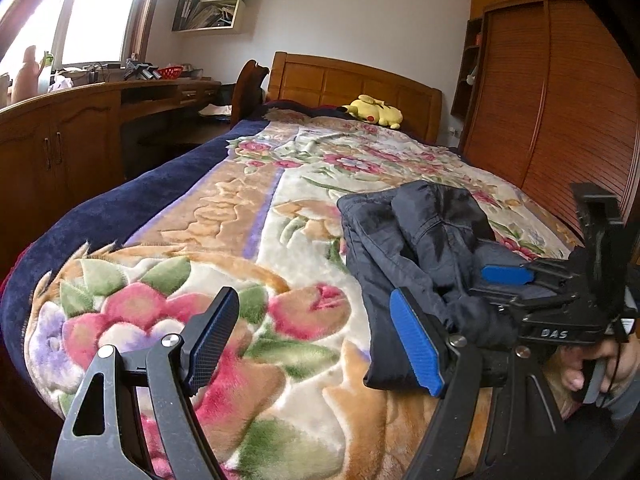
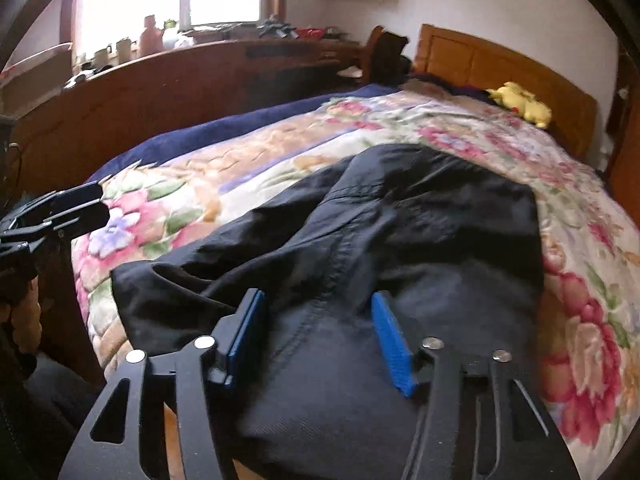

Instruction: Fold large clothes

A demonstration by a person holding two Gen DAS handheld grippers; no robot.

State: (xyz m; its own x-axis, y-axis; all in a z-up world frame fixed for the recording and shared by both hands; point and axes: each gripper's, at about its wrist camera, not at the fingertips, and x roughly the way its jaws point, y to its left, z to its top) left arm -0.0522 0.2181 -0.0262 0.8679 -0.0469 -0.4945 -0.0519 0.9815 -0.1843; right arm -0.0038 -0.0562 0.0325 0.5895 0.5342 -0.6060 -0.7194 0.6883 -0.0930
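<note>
A dark navy garment [image 1: 416,256] lies bunched and partly folded on the floral blanket [image 1: 224,216] near the bed's foot; it fills the middle of the right wrist view [image 2: 380,240]. My left gripper [image 1: 316,344] is open and empty, hovering over the blanket just left of the garment. My right gripper [image 2: 320,336] is open, its blue pads [image 2: 390,340] straddling the near part of the garment without clamping it. It also shows from the side in the left wrist view [image 1: 508,274], low over the garment. The left gripper appears at the left edge of the right wrist view [image 2: 86,206].
A yellow plush toy [image 1: 374,110] lies by the wooden headboard [image 1: 352,80]. A long wooden desk with clutter [image 1: 100,92] runs along the bed's left side under a window. A wooden wardrobe [image 1: 552,100] stands to the right.
</note>
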